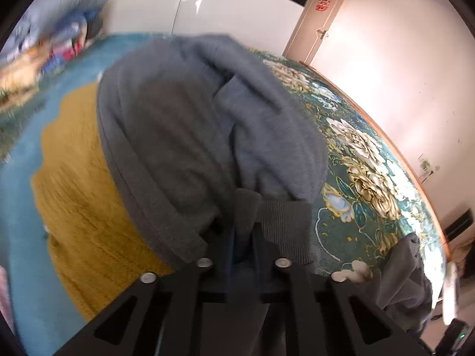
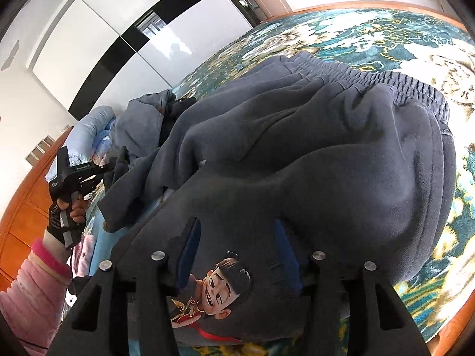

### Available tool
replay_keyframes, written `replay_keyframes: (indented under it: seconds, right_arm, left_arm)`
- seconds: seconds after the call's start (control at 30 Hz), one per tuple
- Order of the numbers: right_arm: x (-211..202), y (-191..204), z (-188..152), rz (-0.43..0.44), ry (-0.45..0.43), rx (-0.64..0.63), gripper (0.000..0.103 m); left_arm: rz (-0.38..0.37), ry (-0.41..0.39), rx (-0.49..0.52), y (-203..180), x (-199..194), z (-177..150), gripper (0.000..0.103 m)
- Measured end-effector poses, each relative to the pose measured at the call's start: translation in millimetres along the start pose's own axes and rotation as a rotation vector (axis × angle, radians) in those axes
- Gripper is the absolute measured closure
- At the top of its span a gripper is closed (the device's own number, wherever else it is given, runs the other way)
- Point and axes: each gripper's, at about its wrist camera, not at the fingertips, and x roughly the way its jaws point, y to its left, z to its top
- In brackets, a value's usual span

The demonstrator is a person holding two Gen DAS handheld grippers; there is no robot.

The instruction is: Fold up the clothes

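Left gripper [image 1: 242,246] fingers clench the ribbed cuff [image 1: 285,225] of soft grey fleece sweatpants [image 1: 190,124], bunched ahead on the floral bed [image 1: 365,160]. Right gripper [image 2: 237,246] fingers pinch the pants' cartoon print [image 2: 219,290] panel; gathered waistband [image 2: 400,86] beyond.

Sweatpants [image 2: 311,154] are lying on the bedspread [image 2: 371,29] before me; my left gripper [image 2: 107,167] is sitting at their far-left end.
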Motion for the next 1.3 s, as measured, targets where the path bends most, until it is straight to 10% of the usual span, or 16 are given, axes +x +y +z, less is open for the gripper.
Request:
replay_keyframes:
  seconds: [0.27,0.43,0.67,0.97,1.3]
  right_arm:
    - [-4.8,-5.4,-4.8,0.03,-0.007,0.005,0.049]
    - [-6.1,-6.1,-7.3,0.04,-0.012,0.004,0.049]
    - [-10.4,-5.9,-10.2,0.042,-0.006,0.012,0.049]
    - [-11.4,12.4,-2.0,0.073,-0.009,-0.005,0.049]
    - [62.9,129.2,41.9,0.282,0.168,-0.174,0.049]
  left_arm:
    - [0.044,-0.358,-0.283,59.9,-151.6,9.6,0.097]
    - [0.21,-0.281,-0.481,136.7,-152.9,-36.0,0.097]
    - [0.17,-0.131,-0.732,198.6,-104.4,-98.0,0.097]
    - [0.052,-0.197,-0.654,173.4,-145.7,-71.6,0.097]
    - [0.081,-0.187,-0.59,168.7,-151.9,-91.0,0.097]
